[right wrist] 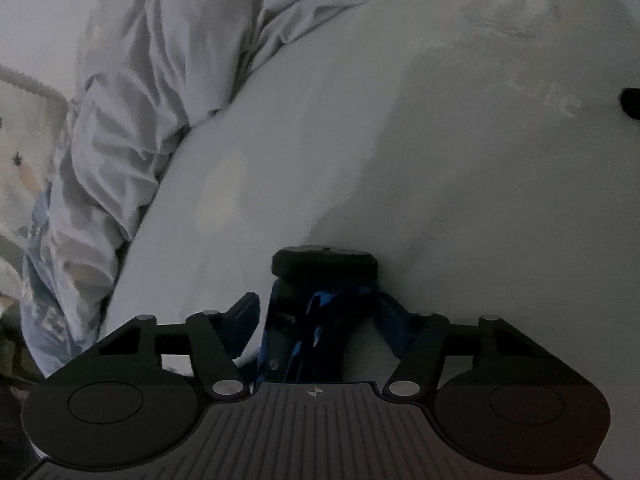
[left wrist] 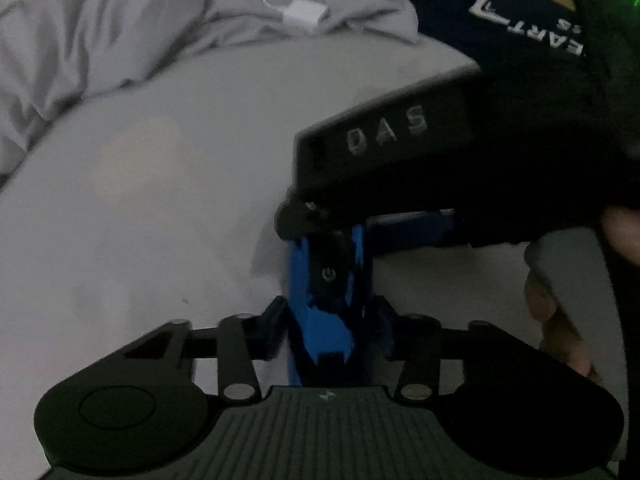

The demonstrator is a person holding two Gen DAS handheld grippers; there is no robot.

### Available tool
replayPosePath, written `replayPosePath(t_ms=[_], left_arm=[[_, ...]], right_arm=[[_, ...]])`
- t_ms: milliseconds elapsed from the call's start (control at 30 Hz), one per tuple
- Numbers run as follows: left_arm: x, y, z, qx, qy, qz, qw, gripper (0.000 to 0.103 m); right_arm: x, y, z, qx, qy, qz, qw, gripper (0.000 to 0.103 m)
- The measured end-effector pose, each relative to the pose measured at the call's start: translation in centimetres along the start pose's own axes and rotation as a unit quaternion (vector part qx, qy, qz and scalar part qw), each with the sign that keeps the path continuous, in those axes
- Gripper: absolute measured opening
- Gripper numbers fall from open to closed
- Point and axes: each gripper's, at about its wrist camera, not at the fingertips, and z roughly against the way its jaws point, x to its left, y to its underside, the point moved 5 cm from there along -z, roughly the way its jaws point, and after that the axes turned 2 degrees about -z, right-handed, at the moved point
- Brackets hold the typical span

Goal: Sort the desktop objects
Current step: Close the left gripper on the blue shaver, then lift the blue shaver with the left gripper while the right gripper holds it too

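Both views are taken from just behind their tongs, aimed steeply down and held close over a pale grey surface (left wrist: 140, 200). That surface and the crumpled grey cloth (right wrist: 132, 92) at its far edge are shared.

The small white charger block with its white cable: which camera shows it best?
Left wrist view: the small white charger block lies on the crumpled grey fabric, cable looping above it. The right wrist view does not show it clearly.

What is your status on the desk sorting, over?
Left gripper shut, nothing seen in it. Right gripper too dim to tell. White charger lies on grey cloth, untouched.
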Motion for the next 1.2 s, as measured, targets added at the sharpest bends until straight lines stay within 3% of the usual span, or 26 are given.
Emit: replayPosePath(t_ms=[533,733,833,1200], left_arm=[[-1.0,0.9,3.2,-0.022,-0.014,0.018,0.9995,0.044],[-1.3,0.0,6.4,-0.047,-0.022,0.028,0.9983,0.044],[-1.6,-0.5,8.2,-0.058,-0.028,0.032,0.9974,0.044],[-2.8,-0.7,14.9,-0.094,-0.051,0.046,0.9932,0.044]], right_arm=[[0.7,0.9,2.1,0.011,-0.040,0.022,0.999,0.060],[2.8,0.7,5.2,-0.002,-0.060,0.043,0.997,0.059],[4.4,0.7,7.1,-0.001,-0.081,0.057,0.995,0.053],[9.4,1.8,13.7,-0.017,-0.102,0.113,0.988,0.053]])
